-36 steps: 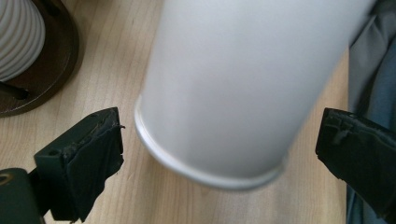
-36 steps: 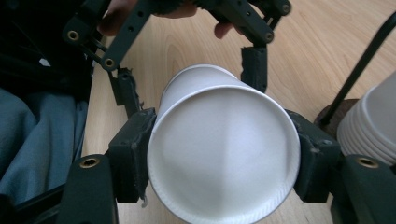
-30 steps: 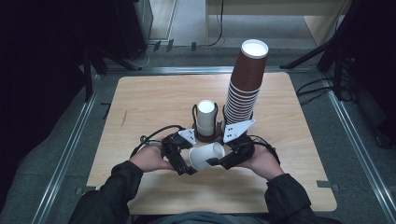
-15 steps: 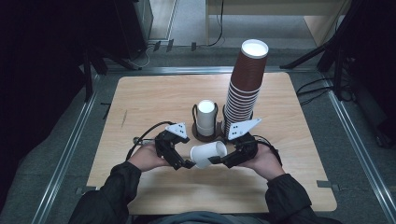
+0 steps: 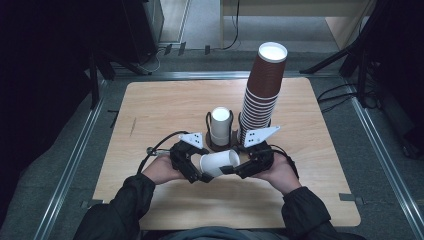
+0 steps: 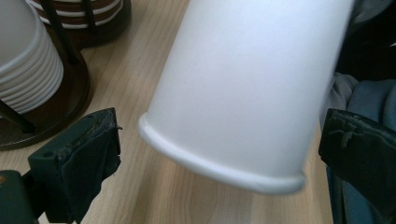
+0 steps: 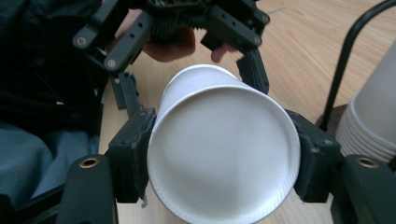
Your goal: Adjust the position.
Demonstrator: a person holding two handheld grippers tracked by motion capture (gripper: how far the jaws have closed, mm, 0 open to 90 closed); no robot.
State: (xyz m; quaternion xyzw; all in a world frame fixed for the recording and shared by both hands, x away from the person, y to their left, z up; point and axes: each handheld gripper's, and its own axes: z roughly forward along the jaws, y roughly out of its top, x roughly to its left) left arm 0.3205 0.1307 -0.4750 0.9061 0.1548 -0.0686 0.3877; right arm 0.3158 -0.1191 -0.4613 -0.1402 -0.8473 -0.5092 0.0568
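While both hands rest low at the table's (image 5: 150, 107) near edge, one white cup (image 5: 220, 162) lies sideways in the air between them. Right gripper (image 7: 224, 161): pads clamped on the cup's base end. Left gripper (image 6: 219, 154): jaws spread wide either side of the cup's rim, not touching. Behind: holder (image 5: 220, 145) with white cups (image 5: 220, 125); tall brown stack (image 5: 262, 92) beside it.

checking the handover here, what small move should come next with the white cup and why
Probably draw the left gripper back off the cup's mouth. In its own view its pads stand apart from the white cup, while the right gripper clamps the cup's base between both pads, so the right one alone seems to carry it.
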